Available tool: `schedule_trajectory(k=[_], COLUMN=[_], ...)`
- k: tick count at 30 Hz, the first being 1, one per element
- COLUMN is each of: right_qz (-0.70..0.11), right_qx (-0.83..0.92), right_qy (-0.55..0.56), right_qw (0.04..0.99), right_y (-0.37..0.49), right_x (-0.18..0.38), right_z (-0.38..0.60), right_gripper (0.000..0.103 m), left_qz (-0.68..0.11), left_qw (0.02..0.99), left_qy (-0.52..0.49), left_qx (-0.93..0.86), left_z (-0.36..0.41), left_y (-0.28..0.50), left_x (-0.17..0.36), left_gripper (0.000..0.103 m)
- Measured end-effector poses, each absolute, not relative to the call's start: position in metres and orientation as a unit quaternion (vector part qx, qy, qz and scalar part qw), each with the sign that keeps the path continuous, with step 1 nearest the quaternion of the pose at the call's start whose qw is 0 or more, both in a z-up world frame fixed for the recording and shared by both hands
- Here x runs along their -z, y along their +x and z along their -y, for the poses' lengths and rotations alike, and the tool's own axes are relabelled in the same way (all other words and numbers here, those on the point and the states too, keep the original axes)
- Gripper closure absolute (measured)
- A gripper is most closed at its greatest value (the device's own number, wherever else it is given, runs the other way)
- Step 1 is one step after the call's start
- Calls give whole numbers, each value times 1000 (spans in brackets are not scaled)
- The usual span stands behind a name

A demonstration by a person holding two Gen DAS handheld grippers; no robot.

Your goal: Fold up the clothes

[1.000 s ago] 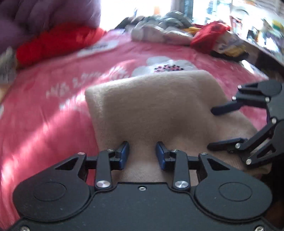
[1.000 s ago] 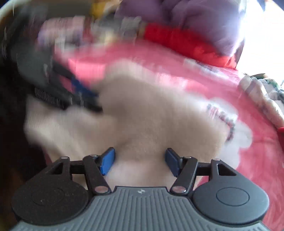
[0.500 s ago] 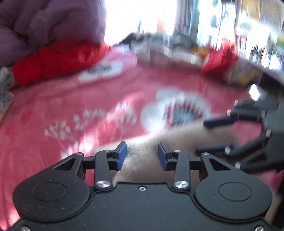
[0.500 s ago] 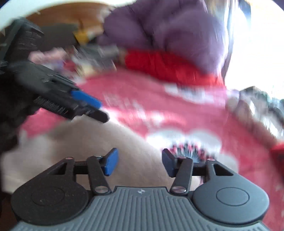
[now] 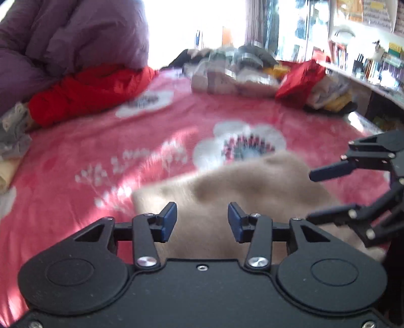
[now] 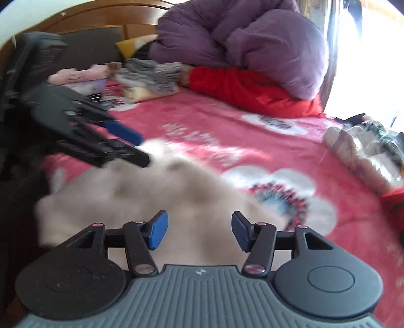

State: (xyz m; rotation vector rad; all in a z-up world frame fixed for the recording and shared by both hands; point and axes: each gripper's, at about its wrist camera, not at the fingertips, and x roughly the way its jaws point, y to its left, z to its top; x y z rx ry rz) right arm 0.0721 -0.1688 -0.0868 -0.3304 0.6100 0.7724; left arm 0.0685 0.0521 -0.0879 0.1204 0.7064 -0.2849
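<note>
A folded beige fleecy garment (image 5: 242, 191) lies on the pink flowered bedspread (image 5: 101, 156), close to the near edge. My left gripper (image 5: 202, 222) hovers open above its near part, nothing between the blue pads. My right gripper (image 6: 197, 230) is open too, over the same beige garment (image 6: 151, 201). Each gripper shows in the other's view: the right gripper (image 5: 328, 194) at the right side, the left gripper (image 6: 136, 148) at the upper left, both with jaws apart. Whether the fingers touch the cloth is unclear.
A purple duvet (image 6: 252, 43) and a red garment (image 6: 242, 88) lie at the head of the bed. Folded clothes (image 6: 146, 78) are stacked near the wooden headboard (image 6: 101, 17). A heap of unfolded clothes (image 5: 252, 73) sits at the far side, shelves (image 5: 366, 63) beyond it.
Both grippers lifted and tilted up from the beige garment, so more bedspread shows. The garment now looks lower and smaller in both views. Both stayed open.
</note>
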Motion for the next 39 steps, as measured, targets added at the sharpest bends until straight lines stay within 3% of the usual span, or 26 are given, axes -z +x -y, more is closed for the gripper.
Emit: schedule_trajectory(k=[3,5,6,9,13,20,24,29,31,33,39], right_qz=[-323,-311,-296,-250,-303,-314,-306,-322,-311,-316,-406], right_qx=[-340,-329,-329,-341,-337,-305,-301,-311,-291,-262,-235], right_qy=[-176,-143,-145,-141,-133,-134,-134,-37,24,90,263], right_qw=[866,880,885,895,881,889,893,893,905,908,843], right_y=[69,60,51,14,4,-5,-9,-1,5,17,70], right_x=[131,124,115,91,117,116,114,102,93,92,140], right_z=[157,163,166,183,187,186,184,204,219,235,259], right_gripper=[44,46,51,52,53,44,51,52,45,30,30], left_qz=[-358,-356,-344,-343,-373,-357,-368,-334,-351,-365,-390], left_qw=[921,920,924,924,913,921,918,937,928,911,843], left_qy=[85,105,91,62,97,69,37,-43,-111,-185,-365], left_qx=[126,123,137,157,136,144,141,89,60,46,66], left_z=[-38,-31,-33,-41,-31,-36,-44,-77,-104,-128,-170], left_y=[72,58,44,8,-10,-17,-14,-19,-14,-9,15], left_x=[117,96,84,74,116,99,107,75,76,81,115], left_gripper=[56,57,57,56,54,49,48,44,39,39,36])
